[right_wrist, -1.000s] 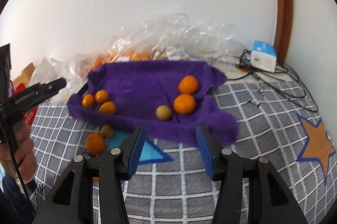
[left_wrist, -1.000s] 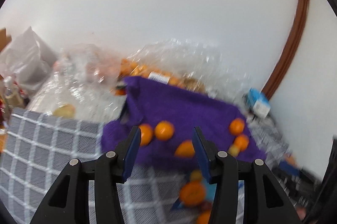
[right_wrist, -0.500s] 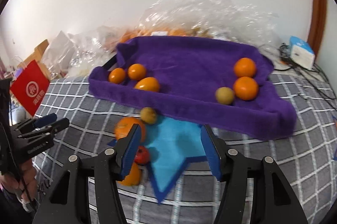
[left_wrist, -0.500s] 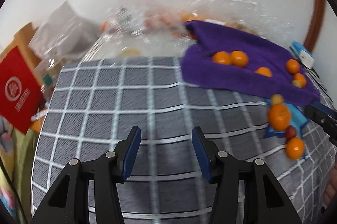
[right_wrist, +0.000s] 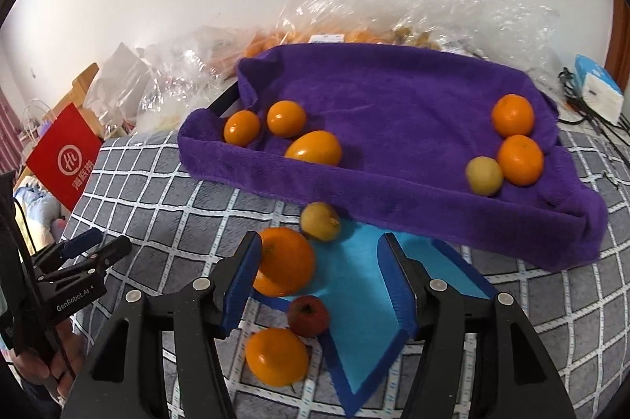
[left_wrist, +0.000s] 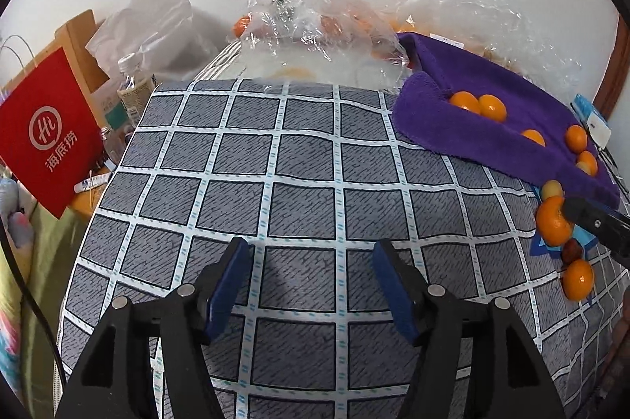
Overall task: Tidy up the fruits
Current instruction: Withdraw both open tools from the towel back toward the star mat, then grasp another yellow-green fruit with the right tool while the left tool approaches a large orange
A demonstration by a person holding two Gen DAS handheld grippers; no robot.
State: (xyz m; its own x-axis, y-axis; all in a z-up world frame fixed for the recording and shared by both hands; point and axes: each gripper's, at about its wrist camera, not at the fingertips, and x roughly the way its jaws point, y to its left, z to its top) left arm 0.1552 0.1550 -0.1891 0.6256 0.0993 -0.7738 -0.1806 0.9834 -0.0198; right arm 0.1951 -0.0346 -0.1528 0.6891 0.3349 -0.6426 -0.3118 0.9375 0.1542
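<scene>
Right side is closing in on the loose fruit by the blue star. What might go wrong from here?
The right hand-held gripper is open among close-packed fruit; a finger may nudge the large orange or the small red fruit, and round fruit could roll. The purple towel's raised front edge may snag a carried fruit.

Checked cover (left_wrist: 299,159) under purple towel (right_wrist: 393,112)

7 oranges (right_wrist: 512,120); 2 yellow fruits (right_wrist: 484,175); 1 red fruit (right_wrist: 308,315); 2 tools (right_wrist: 319,277).

Occluded and indistinct items

Fruit inside the clear plastic bags (right_wrist: 393,13) is blurred and uncountable; the right gripper's left finger (right_wrist: 242,285) covers part of the large orange (right_wrist: 285,261).
</scene>
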